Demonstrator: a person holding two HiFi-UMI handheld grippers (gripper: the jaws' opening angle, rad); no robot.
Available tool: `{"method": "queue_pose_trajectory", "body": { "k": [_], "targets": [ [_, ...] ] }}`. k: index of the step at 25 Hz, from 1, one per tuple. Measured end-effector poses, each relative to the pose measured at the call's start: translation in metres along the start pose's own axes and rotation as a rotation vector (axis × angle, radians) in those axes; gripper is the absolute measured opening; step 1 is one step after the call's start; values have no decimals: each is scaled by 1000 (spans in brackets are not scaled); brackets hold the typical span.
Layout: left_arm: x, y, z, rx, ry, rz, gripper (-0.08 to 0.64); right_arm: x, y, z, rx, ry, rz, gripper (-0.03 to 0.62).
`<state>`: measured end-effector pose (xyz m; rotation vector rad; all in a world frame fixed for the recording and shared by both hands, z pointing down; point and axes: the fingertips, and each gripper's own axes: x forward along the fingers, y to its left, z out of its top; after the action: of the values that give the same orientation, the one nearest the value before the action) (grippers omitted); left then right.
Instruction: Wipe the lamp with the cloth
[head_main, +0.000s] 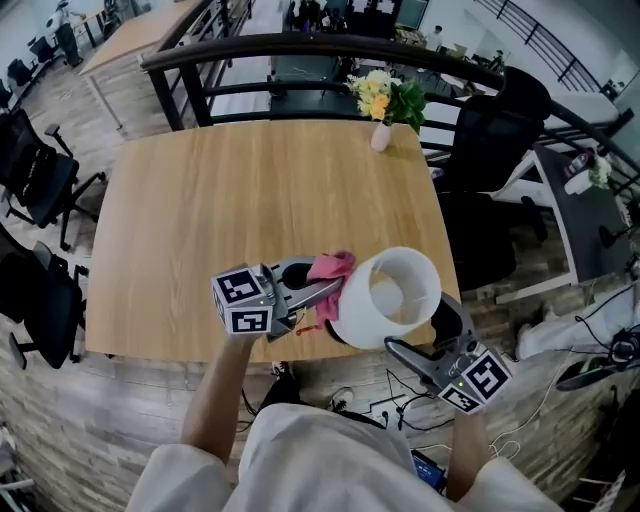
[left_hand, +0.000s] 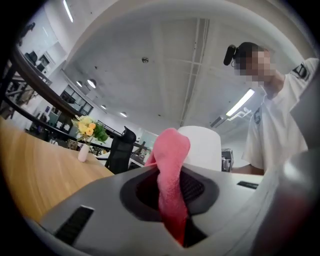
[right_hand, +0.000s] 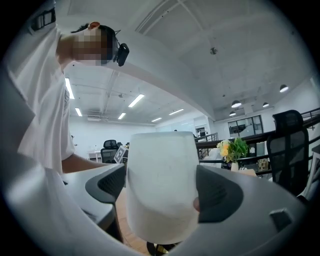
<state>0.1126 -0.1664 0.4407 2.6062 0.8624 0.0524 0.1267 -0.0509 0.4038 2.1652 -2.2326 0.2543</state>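
A pink cloth (head_main: 332, 268) is pinched in my left gripper (head_main: 333, 290), which is shut on it; in the left gripper view the cloth (left_hand: 170, 175) stands up out of the jaws of this gripper (left_hand: 172, 197). The cloth's free end lies against the left side of the white lamp shade (head_main: 385, 298). The lamp is tilted over the table's near edge, its open top facing me. My right gripper (head_main: 420, 335) clasps the shade from the lower right. In the right gripper view the shade (right_hand: 160, 175) fills the gap of that gripper (right_hand: 160, 192), both pads against it.
The wooden table (head_main: 250, 200) stretches away from me. A small white vase of flowers (head_main: 383, 105) stands at its far right edge. A dark railing (head_main: 300, 50) runs behind it. Black office chairs (head_main: 495, 130) stand right of the table, others (head_main: 35, 180) to its left.
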Motion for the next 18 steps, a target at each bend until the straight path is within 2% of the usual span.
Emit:
{"method": "queue_pose_trajectory", "body": {
  "k": [4,9,11,14,18],
  "targets": [
    [16,25,1,3,53,-83,78,3,1,-3,-8,19,13,442],
    [42,42,-10,11,178,-207,78,6,5,-7,-21,38,0,443],
    [53,46,-19,13,240,-237,80,4,4,-8,-24,47,9,465],
    [62,54,-32,-8,302,-259,81,6,1,-8,-38,55,54,490],
    [47,57,-36,-14,286,-213,80,4,-6,-8,-75,72,171,494]
  ]
}}
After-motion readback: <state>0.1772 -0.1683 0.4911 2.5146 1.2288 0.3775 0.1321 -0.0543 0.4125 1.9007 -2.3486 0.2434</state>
